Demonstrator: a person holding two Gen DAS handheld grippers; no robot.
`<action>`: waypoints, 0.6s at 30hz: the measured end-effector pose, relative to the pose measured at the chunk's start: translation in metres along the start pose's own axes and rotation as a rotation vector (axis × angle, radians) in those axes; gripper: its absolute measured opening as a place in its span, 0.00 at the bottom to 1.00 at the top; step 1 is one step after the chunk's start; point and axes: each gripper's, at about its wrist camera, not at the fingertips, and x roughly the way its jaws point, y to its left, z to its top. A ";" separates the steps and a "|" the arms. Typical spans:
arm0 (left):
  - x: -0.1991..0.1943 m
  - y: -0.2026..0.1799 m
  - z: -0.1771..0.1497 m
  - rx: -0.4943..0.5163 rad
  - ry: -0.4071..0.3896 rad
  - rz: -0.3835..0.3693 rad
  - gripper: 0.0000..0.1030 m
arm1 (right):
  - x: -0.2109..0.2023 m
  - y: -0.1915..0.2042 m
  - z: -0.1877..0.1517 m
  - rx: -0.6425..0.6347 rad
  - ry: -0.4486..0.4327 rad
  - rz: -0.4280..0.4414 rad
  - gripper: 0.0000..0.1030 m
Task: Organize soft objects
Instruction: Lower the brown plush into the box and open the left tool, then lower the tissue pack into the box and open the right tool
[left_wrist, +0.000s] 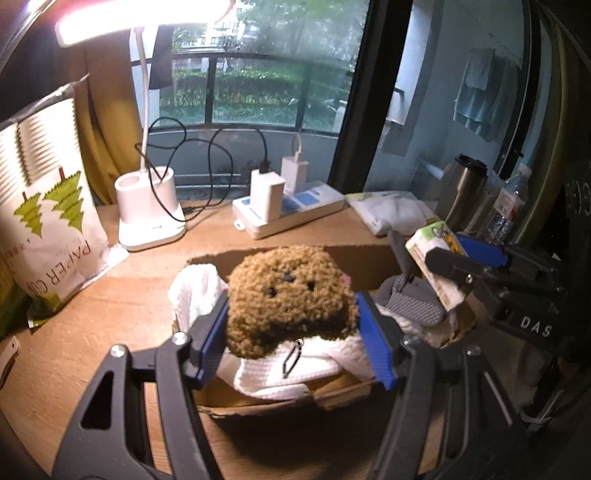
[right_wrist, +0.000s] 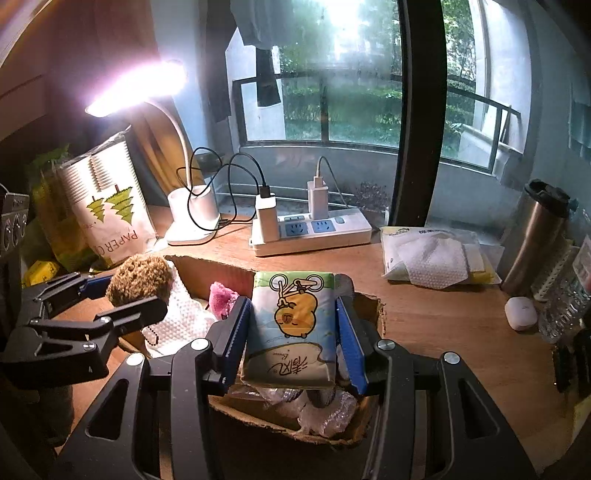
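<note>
Left hand-held gripper (left_wrist: 291, 332) was clamped on the curly brown plush toy (left_wrist: 290, 295), held over the left half of the shallow torn cardboard box (left_wrist: 280, 406). Right hand-held gripper (right_wrist: 291, 339) was gripping the soft tissue pack with the yellow cartoon print (right_wrist: 291, 328) over the right half of the same box.

Risks: both hand-held grippers crowded one small box, so the arms could clash on the way down. The plush could squash and slip out. Its keychain clip (left_wrist: 293, 360) could snag the white waffle cloth (left_wrist: 280, 376) beneath. The box wall was low and ragged, so a nudge could shift it.

Room: open wooden worktop (right_wrist: 443, 325) to the right; far side cluttered by the white power strip (right_wrist: 314, 232), white desk lamp base (left_wrist: 149, 214) and loose black cables (left_wrist: 207, 162).
</note>
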 end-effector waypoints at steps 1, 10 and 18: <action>0.002 0.001 -0.001 -0.003 0.006 0.000 0.64 | 0.002 0.000 0.000 0.002 0.002 0.002 0.48; 0.019 0.005 -0.008 -0.020 0.051 -0.014 0.66 | 0.022 0.000 -0.002 0.008 0.031 0.015 0.48; 0.021 0.006 -0.008 -0.034 0.054 -0.024 0.78 | 0.037 -0.001 -0.002 0.023 0.042 0.021 0.48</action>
